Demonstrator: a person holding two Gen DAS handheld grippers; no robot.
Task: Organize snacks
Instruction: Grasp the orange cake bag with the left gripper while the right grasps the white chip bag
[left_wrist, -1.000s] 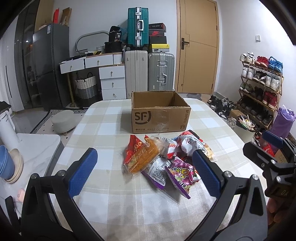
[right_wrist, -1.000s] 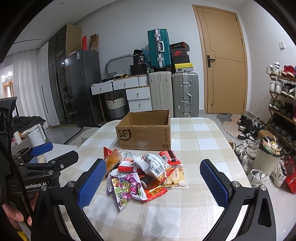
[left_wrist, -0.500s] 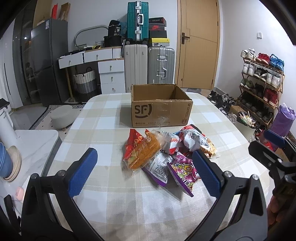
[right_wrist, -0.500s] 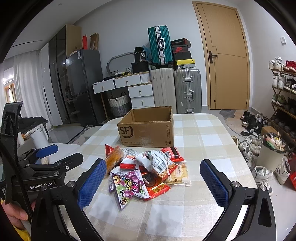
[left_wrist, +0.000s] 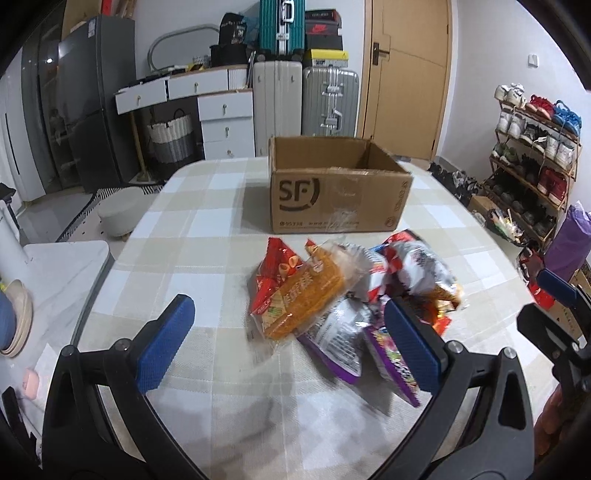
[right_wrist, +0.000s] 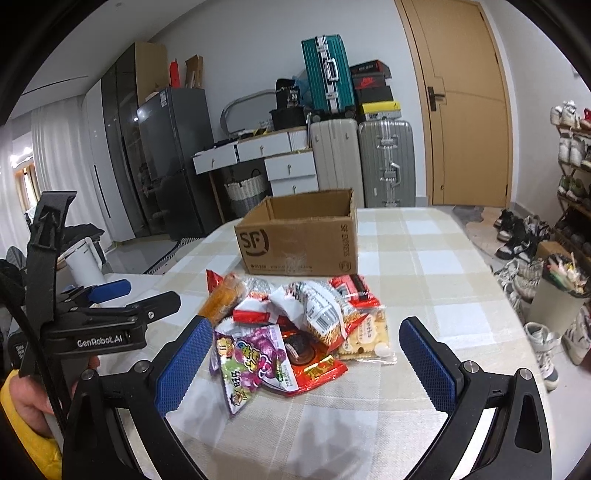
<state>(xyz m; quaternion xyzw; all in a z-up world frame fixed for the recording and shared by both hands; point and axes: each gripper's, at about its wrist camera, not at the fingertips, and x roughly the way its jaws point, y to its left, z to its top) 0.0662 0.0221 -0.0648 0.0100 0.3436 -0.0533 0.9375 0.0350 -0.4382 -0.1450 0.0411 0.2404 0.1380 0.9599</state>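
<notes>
**A:** What's the surface, and how do the grippers stand?

**B:** A checked tablecloth (left_wrist: 207, 229) covers the table, with suitcases and a door far behind. The left gripper (left_wrist: 284, 350) has its jaws spread wide and holds nothing; the right gripper (right_wrist: 306, 363) likewise stands wide and empty.

**A:** Where are the snacks?

**B:** The snack pile (right_wrist: 295, 325) lies on the cloth just ahead of both pairs of jaws. From the left gripper, the orange packet (left_wrist: 303, 295) sits between the fingers and slightly beyond. Its long axis runs diagonally, from near-left to far-right. From the right, the purple candy bag (right_wrist: 251, 363) lies closest, beside the left finger, lengthwise toward the camera.

**A:** And past them?

**B:** The cardboard box (left_wrist: 338, 192) stands beyond the pile, open top up, broad printed side facing the jaws. What shows of its inside looks empty.

**A:** So progress?

**B:** I judge nothing is sorted yet; every packet shown remains to be moved.
</notes>
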